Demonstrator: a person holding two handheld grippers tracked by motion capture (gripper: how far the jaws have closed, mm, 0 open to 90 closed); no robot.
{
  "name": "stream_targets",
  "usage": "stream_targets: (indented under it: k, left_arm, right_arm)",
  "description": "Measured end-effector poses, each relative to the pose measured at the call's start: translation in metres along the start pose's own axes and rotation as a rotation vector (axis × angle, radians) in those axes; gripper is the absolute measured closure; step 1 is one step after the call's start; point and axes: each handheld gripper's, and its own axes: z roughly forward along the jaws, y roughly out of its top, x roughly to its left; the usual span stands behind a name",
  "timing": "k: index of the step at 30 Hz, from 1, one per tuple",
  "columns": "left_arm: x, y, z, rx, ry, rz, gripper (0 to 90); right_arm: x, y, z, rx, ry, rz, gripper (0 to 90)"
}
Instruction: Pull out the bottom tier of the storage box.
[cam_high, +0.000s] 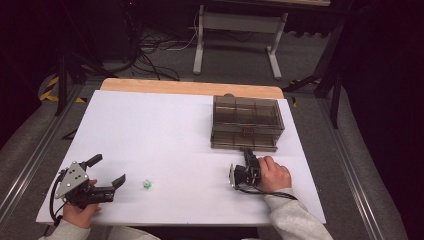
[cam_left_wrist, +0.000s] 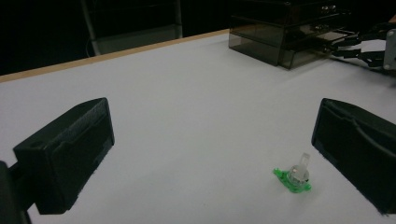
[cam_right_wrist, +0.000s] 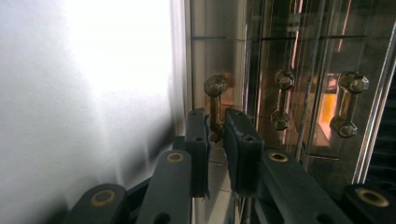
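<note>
A dim lab or test room set up for recording: a white-topped work table (cam_high: 165, 135) with a bare wooden far edge stands on grey carpet, flanked by metal rails (cam_high: 27, 167) along the floor. Behind it, loose black cables (cam_high: 150, 55) trail across the carpet beneath a white-legged bench frame (cam_high: 237, 37) (yellow-and-black hazard tape (cam_high: 50, 89) marks the floor at left), and the surroundings fall away into darkness.

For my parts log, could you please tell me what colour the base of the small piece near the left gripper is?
Bright green base on the small piece, with a clear top; the left gripper view shows it best.
</note>
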Motion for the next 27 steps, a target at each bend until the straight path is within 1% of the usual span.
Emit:
stream_targets:
  k: [3,4,5,6,8,9,10,11,12,13,14,15,16,17,18,19,20,21,22,23,24,25,26,27]
  left_arm:
    - [0.000,0.000,0.000,0.000,0.001,0.000,0.3]
    - [0.000,0.000,0.000,-0.001,0.002,-0.001,0.3]
    - [0.000,0.000,0.000,-0.001,0.002,-0.002,0.3]
    - [0.000,0.000,0.000,-0.001,0.003,-0.001,0.3]
    - [0.000,0.000,0.000,-0.001,0.003,-0.002,0.3]
    - [-0.001,0.000,0.000,0.000,0.004,-0.002,0.3]
    - [-0.001,0.000,0.000,0.000,0.004,-0.002,0.3]
    - [-0.001,0.000,0.000,0.000,0.005,-0.002,0.3]
    - [-0.001,0.000,0.001,0.001,0.003,-0.003,0.3]
    - [-0.001,0.000,0.001,0.001,0.004,-0.002,0.3]
    - [-0.001,0.000,0.001,0.001,0.005,-0.003,0.3]
    - [-0.001,0.000,0.001,0.001,0.005,-0.003,0.3]
    - [-0.001,0.000,0.001,0.001,0.006,-0.002,0.3]
    - [-0.001,0.000,0.001,0.001,0.006,-0.002,0.3]
    - [-0.001,0.000,0.000,0.001,0.007,-0.001,0.3]
    - [-0.001,0.000,0.000,0.001,0.006,0.000,0.3]
    - [0.000,0.000,0.000,0.000,0.005,0.001,0.3]
    - [0.000,0.000,0.000,0.001,0.007,-0.001,0.3]
    - [0.000,0.000,0.000,0.001,0.006,-0.002,0.3]
    - [0.000,0.000,0.000,0.001,0.006,-0.002,0.3]
    - [0.000,0.000,0.000,0.001,0.005,-0.001,0.3]
    - [0.000,-0.001,0.000,0.002,0.006,-0.001,0.2]
    - [0.000,-0.001,0.000,0.003,0.007,0.000,0.2]
    - [0.000,-0.001,-0.001,0.001,0.009,-0.003,0.3]
  right_arm:
    - [-0.001,0.000,-0.002,-0.004,0.004,0.014,77.3]
    - [-0.004,-0.001,-0.004,-0.025,0.013,0.028,75.8]
    - [-0.004,-0.001,-0.004,-0.025,0.013,0.028,75.8]
    - [-0.007,-0.001,-0.006,-0.043,0.026,0.039,75.4]
    - [-0.007,-0.001,-0.007,-0.045,0.032,0.047,75.9]
    - [-0.010,-0.001,-0.009,-0.056,0.056,0.061,76.2]
    - [-0.010,-0.001,-0.009,-0.056,0.056,0.061,76.2]
    - [-0.010,-0.001,-0.009,-0.060,0.061,0.075,76.1]
    - [-0.012,-0.001,-0.011,-0.069,0.067,0.071,76.1]
    - [-0.012,-0.002,-0.012,-0.081,0.077,0.081,75.9]
    - [-0.015,-0.002,-0.014,-0.100,0.089,0.095,73.3]
    - [-0.015,-0.002,-0.014,-0.100,0.089,0.095,73.3]
    - [-0.016,-0.003,-0.014,-0.109,0.103,0.104,72.1]
    - [-0.019,-0.003,-0.015,-0.121,0.139,0.125,69.6]
    - [-0.019,-0.003,-0.015,-0.121,0.139,0.125,69.6]
    - [-0.023,-0.005,-0.016,-0.143,0.163,0.157,66.7]
    - [-0.023,-0.005,-0.016,-0.143,0.163,0.157,66.7]
    - [-0.024,-0.005,-0.017,-0.151,0.178,0.170,64.8]
    - [-0.029,-0.007,-0.019,-0.188,0.194,0.197,60.9]
    - [-0.029,-0.007,-0.019,-0.188,0.194,0.197,60.9]
    - [-0.031,-0.007,-0.019,-0.198,0.204,0.214,60.3]
    - [-0.035,-0.008,-0.020,-0.226,0.246,0.226,57.8]
    - [-0.035,-0.008,-0.020,-0.226,0.246,0.226,57.8]
    - [-0.036,-0.008,-0.021,-0.234,0.264,0.240,56.7]
